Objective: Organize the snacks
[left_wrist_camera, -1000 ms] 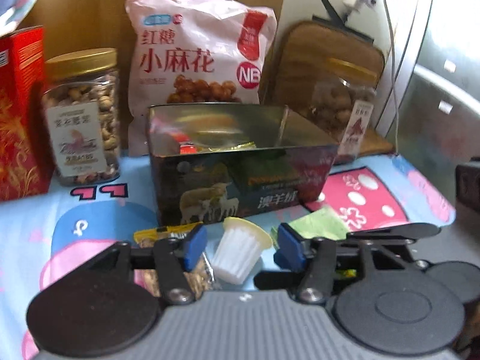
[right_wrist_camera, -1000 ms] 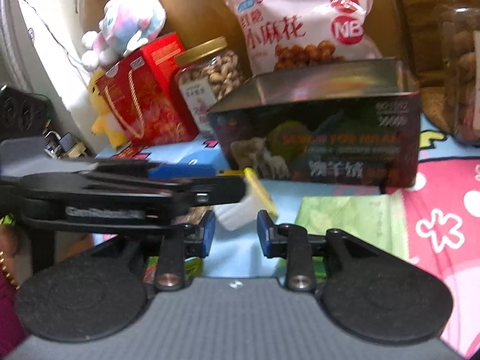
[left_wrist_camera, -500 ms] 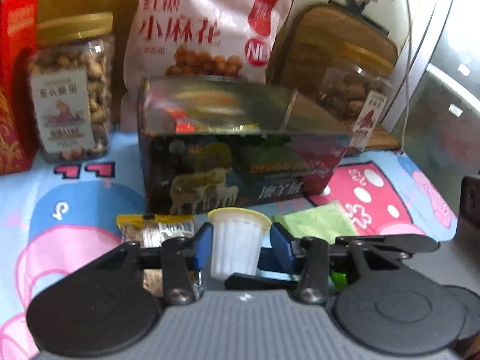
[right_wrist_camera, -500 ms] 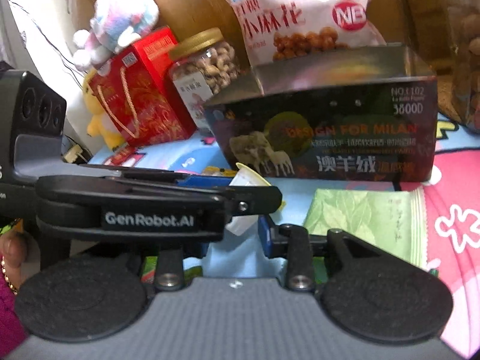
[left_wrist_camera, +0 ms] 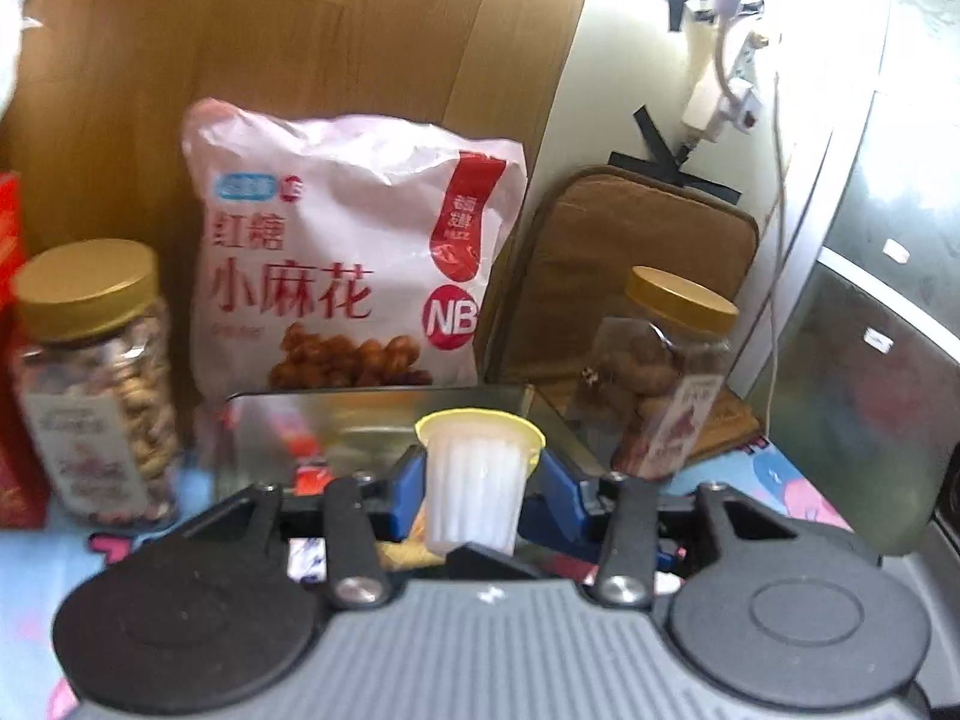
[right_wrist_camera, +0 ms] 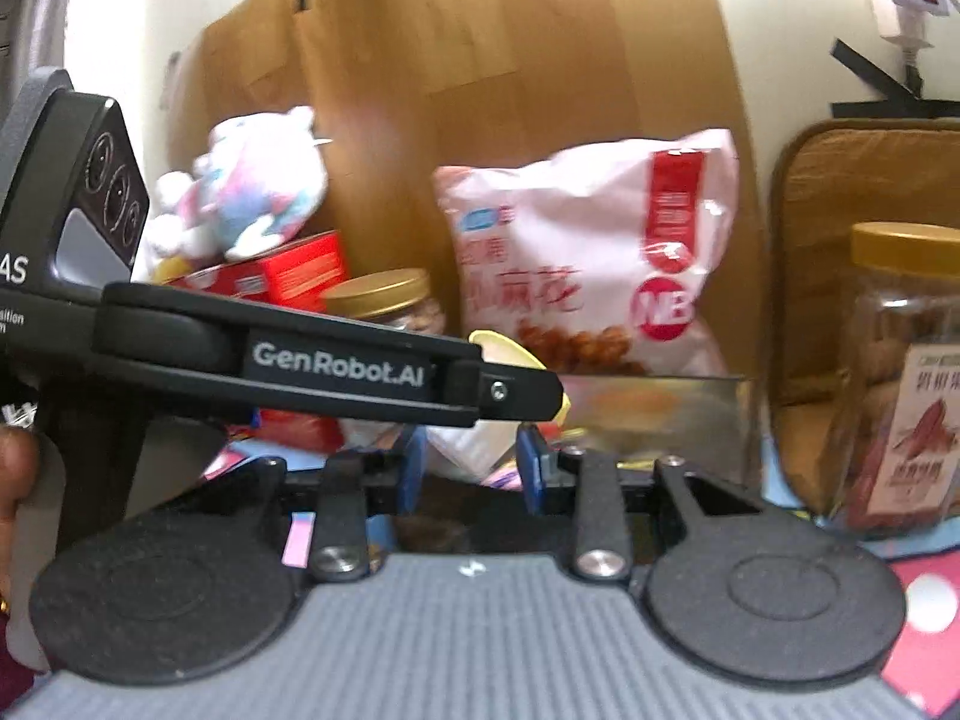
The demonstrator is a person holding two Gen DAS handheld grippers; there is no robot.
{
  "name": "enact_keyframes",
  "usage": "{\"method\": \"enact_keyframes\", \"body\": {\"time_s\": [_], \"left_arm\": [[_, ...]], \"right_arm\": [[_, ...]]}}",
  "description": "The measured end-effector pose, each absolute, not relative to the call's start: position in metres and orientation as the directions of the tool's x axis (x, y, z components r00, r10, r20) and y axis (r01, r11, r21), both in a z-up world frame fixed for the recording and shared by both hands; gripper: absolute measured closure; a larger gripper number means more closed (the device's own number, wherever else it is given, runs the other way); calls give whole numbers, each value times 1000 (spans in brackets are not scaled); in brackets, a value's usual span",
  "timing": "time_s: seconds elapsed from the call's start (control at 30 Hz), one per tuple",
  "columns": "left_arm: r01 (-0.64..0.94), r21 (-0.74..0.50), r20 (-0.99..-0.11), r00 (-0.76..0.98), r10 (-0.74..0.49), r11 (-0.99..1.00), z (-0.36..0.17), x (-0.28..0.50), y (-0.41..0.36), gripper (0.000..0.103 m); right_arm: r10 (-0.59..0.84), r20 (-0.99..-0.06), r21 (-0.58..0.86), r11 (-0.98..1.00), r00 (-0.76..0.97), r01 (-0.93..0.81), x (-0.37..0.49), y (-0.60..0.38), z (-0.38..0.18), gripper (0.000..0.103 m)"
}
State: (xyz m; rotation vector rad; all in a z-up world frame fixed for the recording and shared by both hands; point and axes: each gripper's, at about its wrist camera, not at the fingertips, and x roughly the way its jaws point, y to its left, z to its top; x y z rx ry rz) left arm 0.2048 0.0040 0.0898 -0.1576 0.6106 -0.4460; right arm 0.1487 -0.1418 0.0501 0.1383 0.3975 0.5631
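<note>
My left gripper (left_wrist_camera: pixel 477 495) is shut on a small white jelly cup (left_wrist_camera: pixel 474 480) with a yellow lid, held upright in the air in front of the open metal tin (left_wrist_camera: pixel 372 414). In the right wrist view the left gripper's black arm (right_wrist_camera: pixel 336 372) crosses from the left, with the jelly cup (right_wrist_camera: pixel 510 354) at its tip just over the tin's near rim (right_wrist_camera: pixel 654 402). My right gripper (right_wrist_camera: pixel 471 474) is open and empty, close below the cup.
Behind the tin stand a pink snack bag (left_wrist_camera: pixel 348 276), a nut jar with gold lid (left_wrist_camera: pixel 96 384) on the left, another jar (left_wrist_camera: pixel 666 378) on the right, and a brown cushion (left_wrist_camera: pixel 648 252). A red box (right_wrist_camera: pixel 282 276) and plush toy (right_wrist_camera: pixel 252 198) sit at the far left.
My left gripper closed on the jelly cup and lifted it off the cloth up to the height of the tin's rim. The right gripper also rose.
</note>
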Motion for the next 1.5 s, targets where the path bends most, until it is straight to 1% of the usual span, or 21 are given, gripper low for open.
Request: {"method": "enact_keyframes", "body": {"time_s": [0.2,0.27,0.3,0.37,0.53,0.63,0.77,0.87,0.93,0.97,1.03,1.1,1.13,1.17,1.2,1.23,1.33,1.5], "left_arm": [[347,-329,-540,693,-477,878,68,242,-18,63],[333,-306,-560,694,-451,892,63,245,-26,63],[328,-294,-570,694,-440,898,60,245,-28,61],[335,-306,-562,692,-453,891,60,238,-26,60],[366,-327,-515,704,-489,871,76,203,-8,60],[373,-338,-529,684,-503,864,71,180,1,59],[336,-415,-600,597,-532,845,43,174,8,59],[271,-484,-644,534,-548,832,17,180,12,59],[239,-549,-646,487,-588,801,3,184,15,59],[225,-566,-646,477,-596,793,-1,185,15,56],[219,-570,-642,482,-596,792,-7,181,14,55],[228,-573,-635,484,-602,787,-8,176,11,55],[233,-578,-629,482,-609,782,-9,175,9,57],[241,-577,-625,485,-611,781,-9,173,7,59],[246,-572,-626,486,-610,783,-9,172,4,60],[248,-562,-627,494,-602,789,-8,170,2,62],[255,-555,-619,509,-598,792,-1,167,2,64],[309,-541,-549,574,-607,782,34,164,12,64]], "right_arm": [[465,-371,235,884,804,-403,179,-162,35,66],[452,-379,256,890,808,-378,181,-170,30,66],[445,-380,261,893,811,-368,180,-174,29,66],[451,-388,276,889,804,-366,176,-181,29,65],[468,-360,350,870,807,-348,150,-207,28,63],[479,-378,440,846,792,-302,139,-232,20,62],[522,-425,551,798,740,-246,131,-255,-4,61],[555,-457,626,756,695,-192,131,-264,-23,61],[590,-463,663,726,662,-183,133,-266,-31,61],[606,-470,677,714,642,-178,136,-264,-36,61],[632,-477,693,698,611,-181,139,-259,-42,63],[653,-472,700,686,593,-198,139,-255,-41,63],[670,-466,709,674,578,-209,139,-252,-43,65],[686,-462,715,663,562,-222,140,-249,-43,69],[692,-470,707,667,548,-236,140,-244,-43,76],[680,-481,682,687,554,-251,138,-239,-41,77],[653,-479,628,722,587,-291,130,-234,-33,79],[637,-389,560,737,666,-378,120,-225,-6,80]]}}
